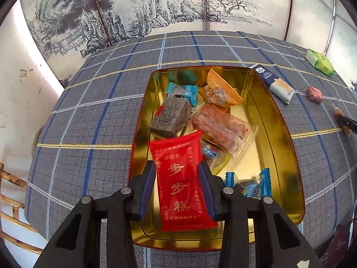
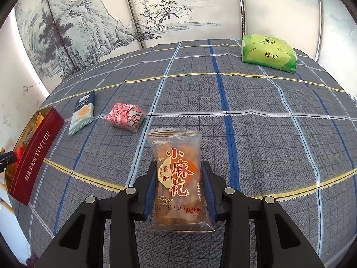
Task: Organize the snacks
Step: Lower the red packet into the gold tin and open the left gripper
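Observation:
My left gripper (image 1: pixel 177 169) is shut on a red snack packet (image 1: pixel 180 183) and holds it above the near end of the gold tin (image 1: pixel 279 120). The tin holds several wrapped snacks, among them a dark seed bar (image 1: pixel 170 117) and an orange packet (image 1: pixel 219 89). My right gripper (image 2: pixel 178 169) is shut on a clear packet of fried dough twists (image 2: pixel 178 176) over the checked tablecloth. The tin shows in the right wrist view (image 2: pixel 33 151) at the far left, with its red TOFFEE side.
A blue-and-white packet (image 2: pixel 83 111) and a pink wrapped sweet (image 2: pixel 125 116) lie on the cloth to the right of the tin. A green tissue pack (image 2: pixel 267 53) sits at the far right. A painted folding screen stands behind the table. A bamboo chair (image 1: pixel 13 192) is at the left.

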A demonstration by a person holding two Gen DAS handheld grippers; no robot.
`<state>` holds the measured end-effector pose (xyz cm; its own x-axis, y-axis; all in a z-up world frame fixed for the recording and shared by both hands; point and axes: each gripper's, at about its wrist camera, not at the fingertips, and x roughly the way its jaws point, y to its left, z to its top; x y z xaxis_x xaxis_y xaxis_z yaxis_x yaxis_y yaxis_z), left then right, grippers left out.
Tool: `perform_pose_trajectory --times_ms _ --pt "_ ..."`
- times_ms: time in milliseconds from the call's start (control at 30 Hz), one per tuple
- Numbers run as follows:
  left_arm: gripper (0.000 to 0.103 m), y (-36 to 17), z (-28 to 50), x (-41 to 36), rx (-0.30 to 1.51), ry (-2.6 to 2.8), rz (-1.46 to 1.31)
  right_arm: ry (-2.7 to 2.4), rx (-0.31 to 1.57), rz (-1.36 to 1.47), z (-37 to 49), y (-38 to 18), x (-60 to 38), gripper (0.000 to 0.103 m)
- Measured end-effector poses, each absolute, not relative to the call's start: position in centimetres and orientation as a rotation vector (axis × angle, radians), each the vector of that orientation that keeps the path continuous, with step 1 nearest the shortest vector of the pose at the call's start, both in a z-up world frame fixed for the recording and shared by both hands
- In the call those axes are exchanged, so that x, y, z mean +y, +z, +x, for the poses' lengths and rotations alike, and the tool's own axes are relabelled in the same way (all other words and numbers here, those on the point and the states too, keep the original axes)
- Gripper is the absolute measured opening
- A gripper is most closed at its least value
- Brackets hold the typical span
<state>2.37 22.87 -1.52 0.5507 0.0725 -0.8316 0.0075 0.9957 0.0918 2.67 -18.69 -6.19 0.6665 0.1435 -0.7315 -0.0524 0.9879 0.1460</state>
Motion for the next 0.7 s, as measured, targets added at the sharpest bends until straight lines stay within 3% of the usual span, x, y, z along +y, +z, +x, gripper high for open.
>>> perform_pose_trajectory --times_ms 200,333,533,700 --pt "0.038 -1.3 2.0 23.0 0.969 0.046 0.075 0.109 0.836 0.111 2.8 -6.2 -18.8 0.039" --pt "0.057 -0.2 0.5 22.5 0.902 0.063 0.066 0.109 0.836 0.109 2.8 -6.3 -18.9 0.039" --pt "0.073 1.9 -2.8 20.3 0.771 0.05 0.056 0.1 0.828 0.12 2.1 -6.1 -18.7 0.039" --pt "0.075 2.9 -4.4 18.9 0.709 0.036 0.067 0.126 0.81 0.147 -0.2 -5.7 -17.5 0.039"
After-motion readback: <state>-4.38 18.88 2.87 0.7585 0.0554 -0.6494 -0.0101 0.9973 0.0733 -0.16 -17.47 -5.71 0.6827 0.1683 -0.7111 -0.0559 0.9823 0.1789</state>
